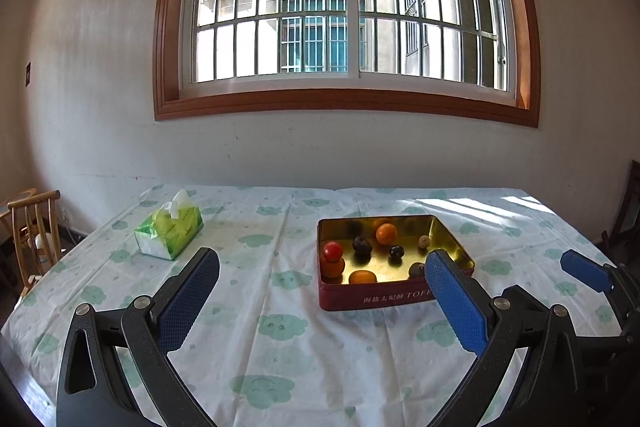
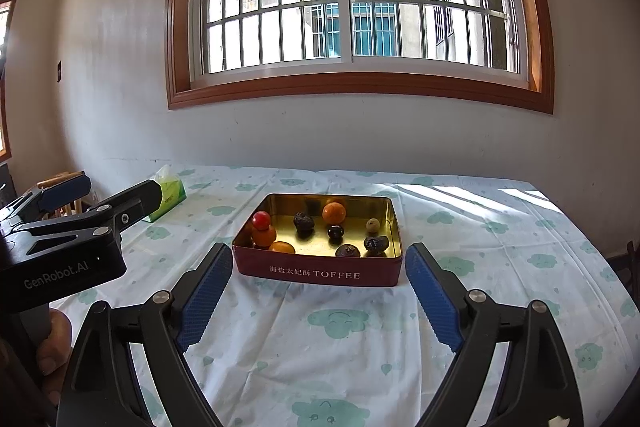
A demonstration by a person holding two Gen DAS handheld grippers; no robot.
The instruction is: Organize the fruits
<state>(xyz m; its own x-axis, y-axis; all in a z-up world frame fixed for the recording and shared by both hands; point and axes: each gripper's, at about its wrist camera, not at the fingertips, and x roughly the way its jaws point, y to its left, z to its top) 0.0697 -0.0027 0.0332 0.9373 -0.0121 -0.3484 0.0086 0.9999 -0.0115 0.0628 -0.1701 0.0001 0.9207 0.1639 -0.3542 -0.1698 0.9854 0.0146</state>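
Note:
A red toffee tin [image 2: 316,273] with a gold inside stands on the table; it also shows in the left wrist view [image 1: 376,297]. In it lie several fruits: a red one [image 2: 261,219], orange ones [image 2: 333,212], dark ones [image 2: 303,221] and a small pale one [image 2: 373,225]. My right gripper [image 2: 320,289] is open and empty, just in front of the tin. My left gripper [image 1: 320,291] is open and empty, to the left of the tin; it also shows in the right wrist view [image 2: 108,189].
A green tissue pack [image 1: 168,233] lies at the back left of the table. A cloud-print cloth [image 2: 340,347] covers the table. A wooden chair [image 1: 34,227] stands off the left edge. A wall with a barred window is behind.

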